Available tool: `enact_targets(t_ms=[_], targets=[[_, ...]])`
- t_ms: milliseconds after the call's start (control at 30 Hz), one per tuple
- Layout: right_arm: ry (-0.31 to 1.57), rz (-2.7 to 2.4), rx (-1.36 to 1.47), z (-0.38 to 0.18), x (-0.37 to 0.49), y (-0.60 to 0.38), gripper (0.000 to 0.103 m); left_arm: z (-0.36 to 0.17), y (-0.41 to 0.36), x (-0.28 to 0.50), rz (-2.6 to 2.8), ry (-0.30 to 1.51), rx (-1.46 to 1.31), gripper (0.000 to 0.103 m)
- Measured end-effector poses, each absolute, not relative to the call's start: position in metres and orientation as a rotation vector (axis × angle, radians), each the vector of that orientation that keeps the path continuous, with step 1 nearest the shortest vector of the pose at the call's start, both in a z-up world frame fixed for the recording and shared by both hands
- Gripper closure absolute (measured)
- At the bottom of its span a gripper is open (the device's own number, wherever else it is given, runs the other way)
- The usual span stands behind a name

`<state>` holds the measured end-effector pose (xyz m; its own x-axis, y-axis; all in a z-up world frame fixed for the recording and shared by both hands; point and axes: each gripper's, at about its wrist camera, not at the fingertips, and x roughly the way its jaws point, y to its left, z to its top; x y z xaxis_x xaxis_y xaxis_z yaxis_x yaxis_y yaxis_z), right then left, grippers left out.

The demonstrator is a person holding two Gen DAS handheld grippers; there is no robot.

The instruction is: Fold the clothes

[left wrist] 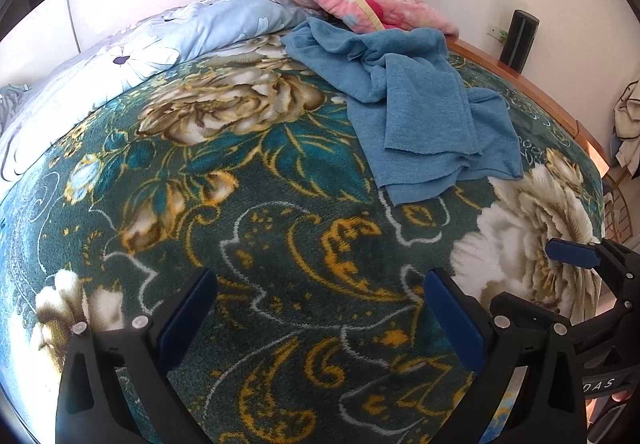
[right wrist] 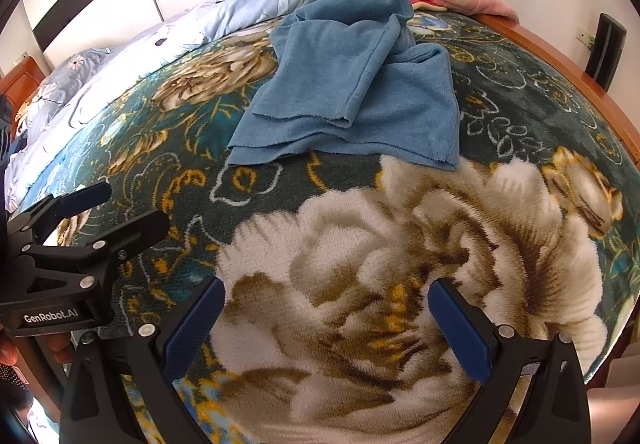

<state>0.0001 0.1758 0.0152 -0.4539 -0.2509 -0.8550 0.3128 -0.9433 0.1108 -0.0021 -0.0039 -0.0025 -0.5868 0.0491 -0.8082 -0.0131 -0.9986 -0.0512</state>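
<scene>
Left wrist view is showing your left tongs (left wrist: 320,318) spread as wide as they go, with nothing between the blue pads, hanging over the green floral blanket (left wrist: 248,228) that is covering the bed. Your right tongs (right wrist: 326,328) are standing just as wide and just as empty, poised above the big cream flower woven into that blanket. The blue garment (left wrist: 404,100) you are meant to fold is lying crumpled further up the bed, well apart from both tongs, its far end running up against the pink quilt (left wrist: 360,0) and its near hem (right wrist: 344,148) lying loose in uneven layers toward you. Beside it on the left, a pale blue floral duvet (left wrist: 180,32) is bunching along the bed. You are sitting at the very start of the job, as far as these views tell: the garment is looking bunched and twisted, no neat fold is showing, and neither pair of tongs is touching it. Reaching it, spreading it flat and making every fold are all remaining ahead of you.
</scene>
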Motion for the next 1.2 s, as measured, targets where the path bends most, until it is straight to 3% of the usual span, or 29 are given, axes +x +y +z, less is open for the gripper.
enact_targets(t_ms=[1200], targets=[[0.109, -2.427, 1.430, 0.0150, 0.0037, 0.1692, 0.000, -0.0022, -0.0075, 0.0020, 2.739, -0.065, -1.409, 0.000]])
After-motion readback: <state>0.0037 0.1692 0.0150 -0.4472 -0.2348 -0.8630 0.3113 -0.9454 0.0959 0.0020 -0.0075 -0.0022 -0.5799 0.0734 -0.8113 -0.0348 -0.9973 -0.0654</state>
